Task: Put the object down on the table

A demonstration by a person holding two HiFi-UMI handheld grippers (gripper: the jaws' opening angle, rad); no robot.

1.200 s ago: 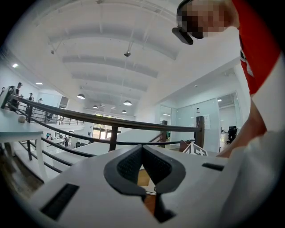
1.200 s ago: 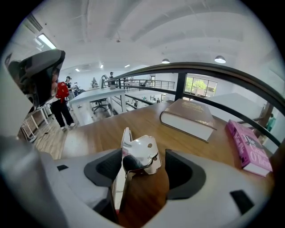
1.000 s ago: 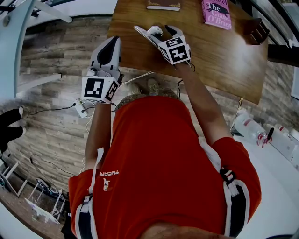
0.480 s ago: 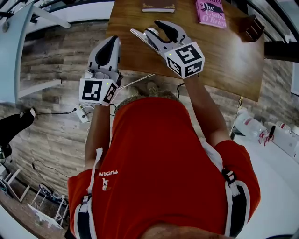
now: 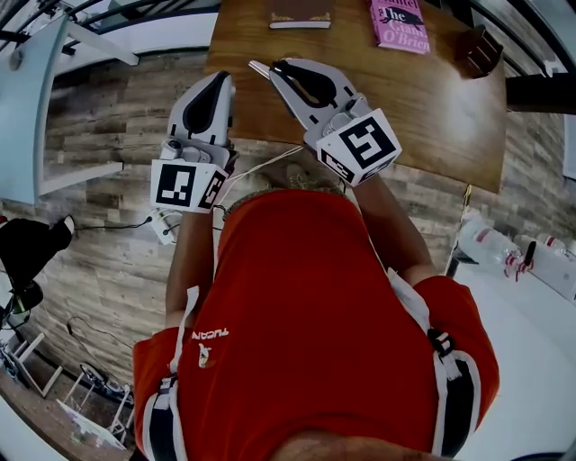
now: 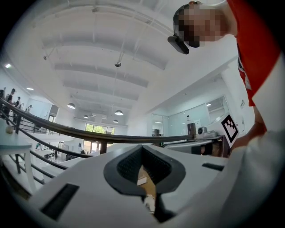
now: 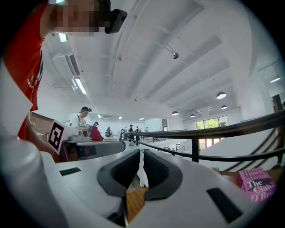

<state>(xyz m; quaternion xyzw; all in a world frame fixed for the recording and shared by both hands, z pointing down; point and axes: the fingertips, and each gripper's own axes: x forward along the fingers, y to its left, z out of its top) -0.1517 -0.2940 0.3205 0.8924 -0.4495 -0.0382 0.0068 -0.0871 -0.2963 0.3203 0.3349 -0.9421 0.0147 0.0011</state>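
"White and thin, that piece (image 7: 141, 168). Where is it against the table (image 5: 432, 108)?"

"Over the table's near left corner, standing on edge between the pads of the right claw (image 5: 273, 65). A sliver of it sticks out past the tips towards the table's left edge. Wood shows below the jaws in the right gripper view, so I judge it is lifted off the top rather than lying on it."

"Why hold it like that?"

"Probably because something this flat gives only its two faces to press on, so a pinch at the very tips suits it. That also leaves the lower edge free to meet the wood first when it goes down."

"And how far apart are the jaws?"

"Narrow. They are closing, with the piece between them and the pads close against both its faces. Nothing else is in there."

"The other one?"

"The left claw (image 5: 220, 77) hangs off the table's near edge, over the floor, its tips together and nothing between them. It seems parked out of the way."

"Anything near the landing spot?"

"No. A brown book (image 5: 300, 18) and a pink book (image 5: 399, 25) lie along the table's far edge, well apart from it."
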